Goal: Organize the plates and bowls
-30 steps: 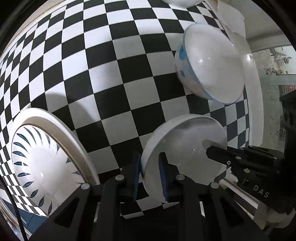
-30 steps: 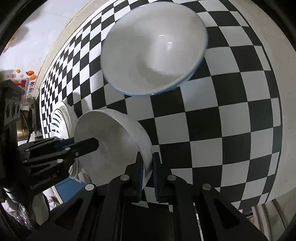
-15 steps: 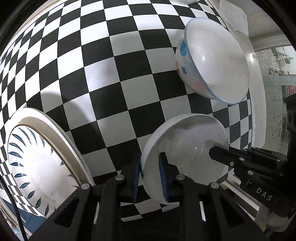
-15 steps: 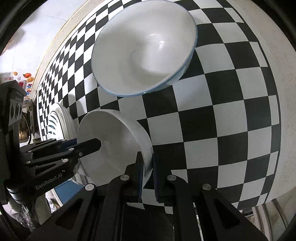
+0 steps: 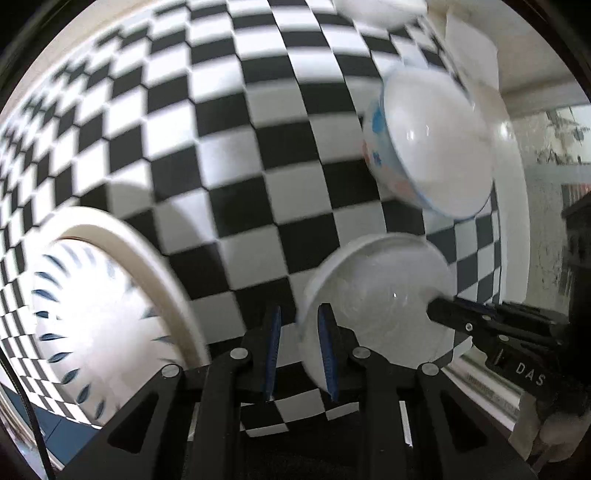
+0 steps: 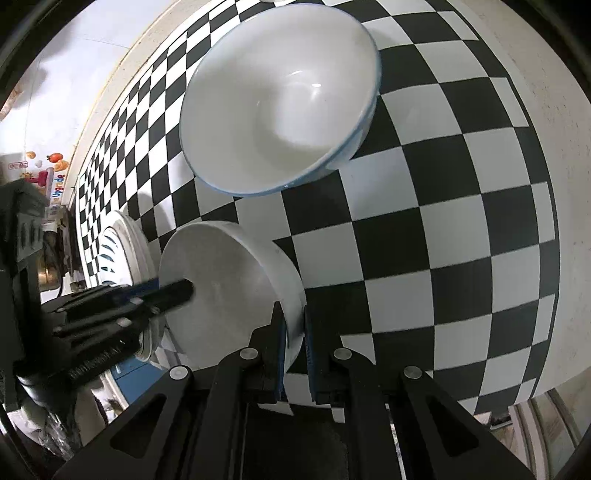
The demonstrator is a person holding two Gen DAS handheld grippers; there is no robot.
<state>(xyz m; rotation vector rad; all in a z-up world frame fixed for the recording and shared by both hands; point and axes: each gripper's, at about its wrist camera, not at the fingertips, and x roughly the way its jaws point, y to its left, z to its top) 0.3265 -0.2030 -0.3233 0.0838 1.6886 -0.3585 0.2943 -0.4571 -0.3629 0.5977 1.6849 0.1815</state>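
A small plain white bowl (image 5: pixel 380 306) (image 6: pixel 225 291) hangs above the checkered table, held by both grippers on opposite sides of its rim. My left gripper (image 5: pixel 297 332) has its jaws on either side of the near rim, with a little slack on the left. My right gripper (image 6: pixel 294 325) is shut on the opposite rim. A larger blue-rimmed bowl (image 5: pixel 432 144) (image 6: pixel 280 96) with blue and pink marks outside sits on the table just beyond. A plate with blue leaf marks (image 5: pixel 103 314) (image 6: pixel 122 251) lies to the left.
The black and white checkered tablecloth (image 5: pixel 236 155) (image 6: pixel 443 221) covers the table. Another white dish (image 5: pixel 380 11) shows at the far edge. The table's edge and a wall (image 5: pixel 546 184) lie to the right of the left wrist view.
Both grippers have carried the small white bowl closer to the blue-rimmed bowl. The left gripper's jaws have widened slightly around the rim.
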